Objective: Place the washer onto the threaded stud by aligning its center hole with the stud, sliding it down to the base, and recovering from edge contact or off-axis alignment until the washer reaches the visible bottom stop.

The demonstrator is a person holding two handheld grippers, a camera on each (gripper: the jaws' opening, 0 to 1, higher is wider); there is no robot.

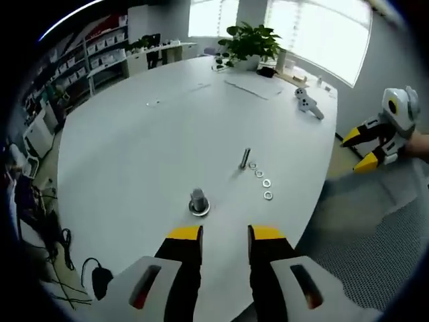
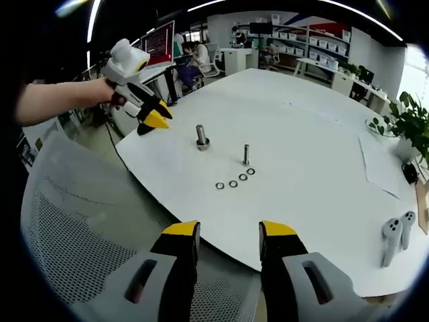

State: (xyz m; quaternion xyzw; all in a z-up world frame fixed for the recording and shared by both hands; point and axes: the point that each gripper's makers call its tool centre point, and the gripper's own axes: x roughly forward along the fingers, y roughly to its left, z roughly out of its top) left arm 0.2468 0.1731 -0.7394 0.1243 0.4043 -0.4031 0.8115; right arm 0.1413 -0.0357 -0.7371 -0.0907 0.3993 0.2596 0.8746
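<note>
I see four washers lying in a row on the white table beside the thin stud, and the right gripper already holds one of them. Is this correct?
Not quite. The four washers do lie in a row on the white table beside the thin stud, but the right gripper holds nothing: in the right gripper view its jaws stand open and empty, short of the table.

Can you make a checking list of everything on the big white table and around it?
Surface: white table, mostly bare.
Job's things: upright threaded stud; row of four washers lying loose beside it; second stud standing on a wide base.
Clutter: two white controllers, papers, potted plant.
Grippers: left gripper and right gripper both open, empty, short of the parts.
Cables: dark cords on the floor.
Surroundings: mesh chair, shelves, windows.
</note>
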